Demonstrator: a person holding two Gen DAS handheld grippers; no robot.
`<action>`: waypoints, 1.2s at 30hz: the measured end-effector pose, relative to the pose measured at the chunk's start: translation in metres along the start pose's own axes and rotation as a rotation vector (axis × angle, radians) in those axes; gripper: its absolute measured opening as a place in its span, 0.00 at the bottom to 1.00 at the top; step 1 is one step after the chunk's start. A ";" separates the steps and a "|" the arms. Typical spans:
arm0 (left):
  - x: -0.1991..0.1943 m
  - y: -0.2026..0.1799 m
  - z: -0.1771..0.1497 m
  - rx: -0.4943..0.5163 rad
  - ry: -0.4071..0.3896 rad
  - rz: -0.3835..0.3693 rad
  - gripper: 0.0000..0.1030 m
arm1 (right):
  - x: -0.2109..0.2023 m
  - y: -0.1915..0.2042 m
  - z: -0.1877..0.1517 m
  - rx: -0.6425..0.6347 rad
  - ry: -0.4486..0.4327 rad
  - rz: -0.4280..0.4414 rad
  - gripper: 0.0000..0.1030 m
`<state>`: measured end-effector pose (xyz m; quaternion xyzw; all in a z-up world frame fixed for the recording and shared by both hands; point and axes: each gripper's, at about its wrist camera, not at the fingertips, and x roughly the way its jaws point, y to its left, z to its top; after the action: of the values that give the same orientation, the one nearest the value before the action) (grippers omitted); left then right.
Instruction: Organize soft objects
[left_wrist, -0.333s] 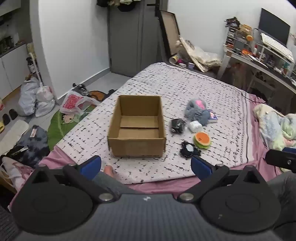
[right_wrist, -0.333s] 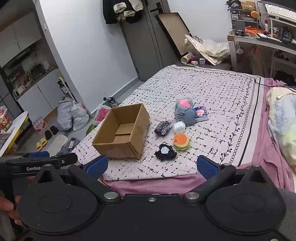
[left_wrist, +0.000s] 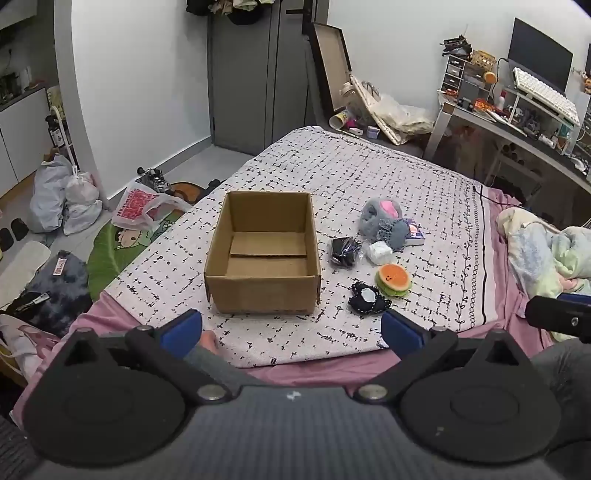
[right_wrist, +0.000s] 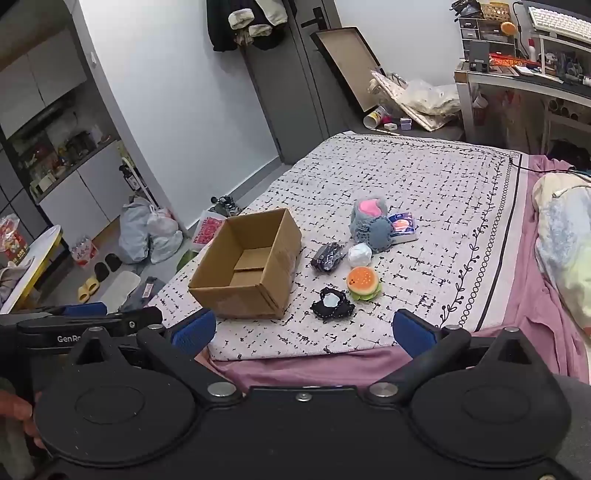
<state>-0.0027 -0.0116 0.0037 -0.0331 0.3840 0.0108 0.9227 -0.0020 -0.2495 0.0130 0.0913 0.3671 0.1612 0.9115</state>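
Both my hand-held grippers, left (left_wrist: 291, 328) and right (right_wrist: 304, 330), gape empty; I'd pinch the light, squashy burger plush (right_wrist: 363, 283) across its middle.

bed (left_wrist: 424, 192): far half bare | cardboard box (left_wrist: 263, 291): blocks near-left edge

A brown cardboard box (left_wrist: 262, 258) sits on a white bedcover (left_wrist: 369, 177) with black dashes, over pink sheet (left_wrist: 314, 369).

My left tool's (left_wrist: 291, 328) body hides the bed's (left_wrist: 369, 177) near edge. The small packet (right_wrist: 403, 226) behind the grey plush (right_wrist: 371, 225) is half covered, its print too small to read.
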 end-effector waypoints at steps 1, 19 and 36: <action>0.000 0.000 0.000 -0.001 -0.001 -0.001 0.99 | 0.000 -0.004 0.000 0.000 -0.004 0.010 1.00; -0.005 0.000 0.000 0.009 -0.009 -0.013 0.99 | -0.001 -0.002 0.005 -0.003 -0.022 0.016 1.00; -0.007 -0.010 0.000 0.036 -0.011 -0.053 0.99 | -0.005 -0.006 0.004 0.003 -0.021 0.010 1.00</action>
<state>-0.0072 -0.0217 0.0090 -0.0269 0.3779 -0.0205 0.9252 -0.0013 -0.2566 0.0171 0.0961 0.3573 0.1642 0.9144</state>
